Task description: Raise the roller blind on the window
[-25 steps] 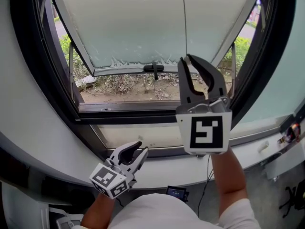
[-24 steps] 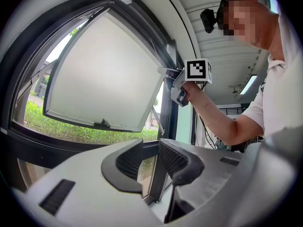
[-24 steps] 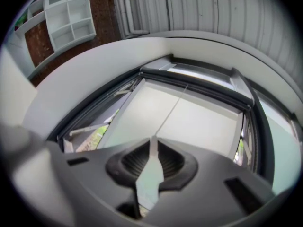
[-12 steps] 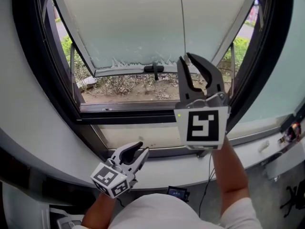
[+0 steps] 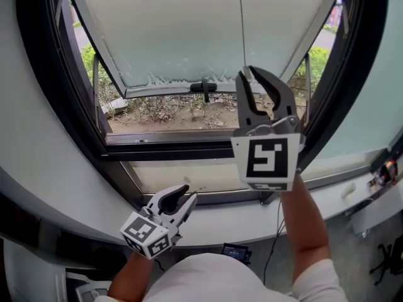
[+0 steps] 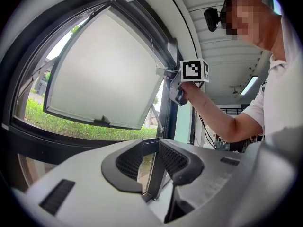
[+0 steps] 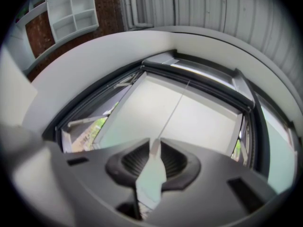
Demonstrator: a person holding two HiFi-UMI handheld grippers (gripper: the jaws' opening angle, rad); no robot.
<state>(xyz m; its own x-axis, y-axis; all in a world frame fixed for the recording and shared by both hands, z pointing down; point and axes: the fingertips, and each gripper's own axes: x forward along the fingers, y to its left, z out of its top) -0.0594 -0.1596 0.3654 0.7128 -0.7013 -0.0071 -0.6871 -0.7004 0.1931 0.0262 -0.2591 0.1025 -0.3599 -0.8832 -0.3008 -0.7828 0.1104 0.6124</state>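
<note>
Your right claw (image 5: 246, 74) is closed on the cord (image 5: 240, 24). Its own view shows the thin line running down into the pinch between the pads, with hardly any gap left. You hold it up in front of the window with the tips toward 12 o'clock. Your left claw (image 5: 189, 194) sits low, at the right one's 7 o'clock over the sill (image 5: 214, 224). Its jaws are apart, and only the window frame shows beyond them.

The likeliest trouble is slip. The cord is thin and smooth, the pads grip it near their tips, and a quick tug could draw it straight through them. Pull along the cord's own line, from 12 toward 6 o'clock. A pull off toward 3 or 9 o'clock may drag the cord across the frame, so the blind climbs unevenly or binds. If you let go under tension, the cord could whip away from you. Mind the handle (image 5: 204, 88) too. It sits just beside the tips at 8 o'clock, and a swing that way would knock it.

I take the pale sheet for the blind (image 5: 176, 30), though I cannot tell fabric from frosted pane. It lies beyond the claw and fills the opening from 9 o'clock round through 12 to 2. Its ragged lower edge runs off at 9 o'clock, about level with the tips, and the garden shows below it from 6 to 8 o'clock. The cord hangs from 12 o'clock across the blind and ends in your pinch.
</note>
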